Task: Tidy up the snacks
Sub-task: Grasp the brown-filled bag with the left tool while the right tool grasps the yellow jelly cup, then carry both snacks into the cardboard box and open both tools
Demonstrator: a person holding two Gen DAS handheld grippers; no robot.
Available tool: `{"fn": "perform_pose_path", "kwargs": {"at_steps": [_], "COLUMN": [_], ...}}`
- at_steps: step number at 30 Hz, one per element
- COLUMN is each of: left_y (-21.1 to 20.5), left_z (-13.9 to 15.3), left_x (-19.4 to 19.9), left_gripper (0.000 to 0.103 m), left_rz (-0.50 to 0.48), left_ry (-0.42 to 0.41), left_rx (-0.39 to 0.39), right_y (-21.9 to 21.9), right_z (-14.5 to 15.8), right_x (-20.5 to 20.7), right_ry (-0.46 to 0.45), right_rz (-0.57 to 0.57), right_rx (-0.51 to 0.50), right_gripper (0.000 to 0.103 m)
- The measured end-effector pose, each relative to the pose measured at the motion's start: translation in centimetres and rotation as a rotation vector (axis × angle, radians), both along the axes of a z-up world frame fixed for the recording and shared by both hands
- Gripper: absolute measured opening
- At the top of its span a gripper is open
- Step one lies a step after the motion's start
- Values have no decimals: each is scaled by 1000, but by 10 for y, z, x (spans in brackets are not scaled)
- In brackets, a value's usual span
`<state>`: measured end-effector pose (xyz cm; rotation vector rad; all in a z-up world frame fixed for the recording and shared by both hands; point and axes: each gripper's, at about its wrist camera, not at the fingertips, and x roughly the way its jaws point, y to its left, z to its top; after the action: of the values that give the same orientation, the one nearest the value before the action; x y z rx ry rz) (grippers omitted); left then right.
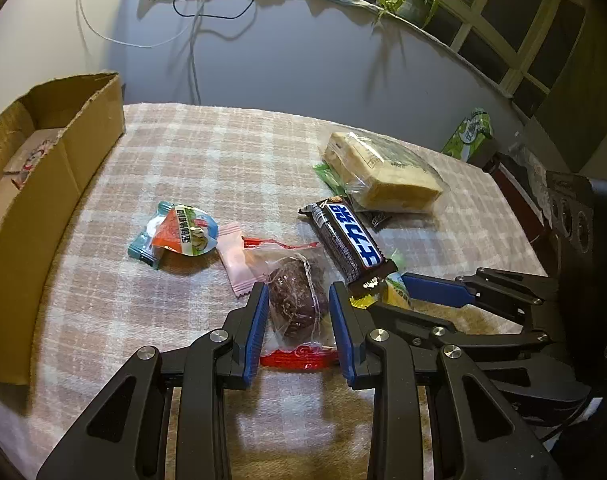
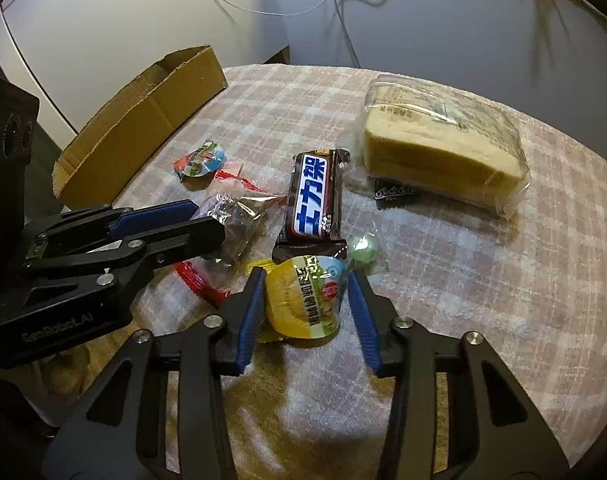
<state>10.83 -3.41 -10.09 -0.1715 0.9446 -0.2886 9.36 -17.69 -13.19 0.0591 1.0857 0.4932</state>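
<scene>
My left gripper point(image 1: 297, 294) is open, its fingers either side of a clear packet with a dark brown cake point(image 1: 293, 300) and red ends. My right gripper point(image 2: 303, 282) is open around a yellow round snack packet point(image 2: 303, 304), not squeezing it. A brown chocolate bar point(image 2: 315, 200) lies just beyond both; it also shows in the left wrist view point(image 1: 349, 240). A wrapped yellow cake slab point(image 2: 439, 148) lies at the far right. A small orange and teal packet point(image 1: 175, 234) and a pink candy point(image 1: 239, 258) lie to the left.
An open cardboard box point(image 1: 39, 208) with some snacks inside stands on the left edge of the checked tablecloth point(image 1: 223, 152). A green packet point(image 1: 469, 134) stands beyond the table's far right. A small green candy point(image 2: 363, 248) lies by the bar's near end.
</scene>
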Motion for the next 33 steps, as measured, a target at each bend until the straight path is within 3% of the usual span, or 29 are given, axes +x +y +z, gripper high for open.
{"fn": "perform_pose_path", "kwargs": {"at_steps": [3, 7, 14, 23, 33], "left_y": [0, -2, -6, -5, 20], "left_z": [-1, -5, -5, 3, 37], "left_x": [2, 6, 5, -5, -23], "left_gripper": [38, 41, 32, 31, 30], "left_rz": [2, -10, -31, -24, 23], "left_ry": [4, 8, 4, -22, -100], "left_rx": [9, 15, -12, -13, -48], "right_y": [-3, -4, -9, -23, -24], "right_z": [0, 1, 0, 12, 43], "right_x": [-1, -1, -5, -14, -17], "right_ry": [9, 14, 17, -8, -69], "right_rz": [-3, -4, -17, -51, -53], "right_rx": [6, 10, 46, 91, 123], "right_gripper": [41, 41, 32, 31, 31]}}
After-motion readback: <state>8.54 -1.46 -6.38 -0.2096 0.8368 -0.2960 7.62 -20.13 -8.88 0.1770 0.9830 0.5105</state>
